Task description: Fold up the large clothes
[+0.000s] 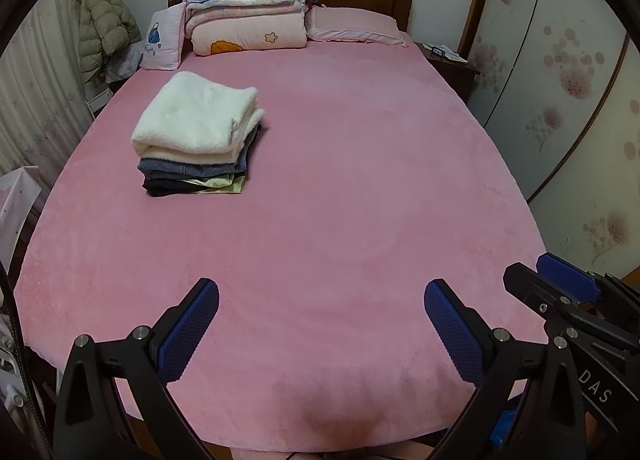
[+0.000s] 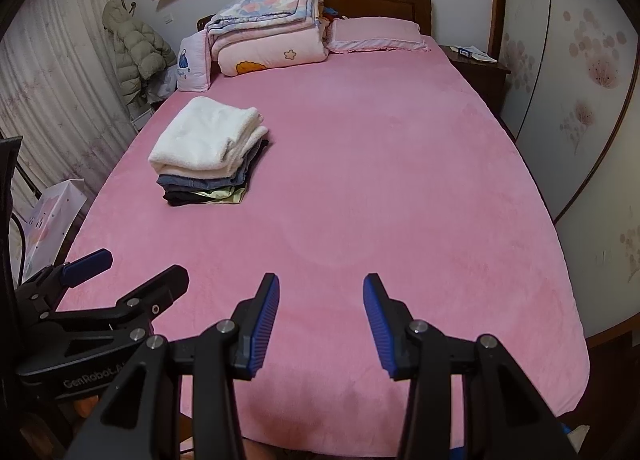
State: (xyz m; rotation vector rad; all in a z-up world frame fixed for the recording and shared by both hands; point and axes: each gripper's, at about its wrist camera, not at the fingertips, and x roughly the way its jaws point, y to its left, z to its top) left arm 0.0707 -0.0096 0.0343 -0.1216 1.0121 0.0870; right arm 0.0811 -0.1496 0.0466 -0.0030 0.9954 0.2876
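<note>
A stack of folded clothes (image 1: 196,142) (image 2: 210,152) lies on the left half of the pink bed (image 1: 352,188) (image 2: 360,188): a white fleece piece on top, denim, black and pale yellow-green ones beneath. My left gripper (image 1: 322,300) hangs over the bed's near edge, jaws wide apart, nothing between its blue pads. My right gripper (image 2: 322,296) is beside it on the right, jaws partly apart and holding nothing. Each gripper appears in the other's view, the right gripper (image 1: 560,280) at the right edge and the left gripper (image 2: 132,264) at the left edge.
Folded quilts (image 1: 248,8) and pink pillows (image 1: 352,28) are piled against the wooden headboard. A nightstand (image 1: 448,60) stands at the far right, wardrobe doors (image 1: 560,80) along the right. A padded jacket (image 1: 100,28) hangs on the left by the curtain.
</note>
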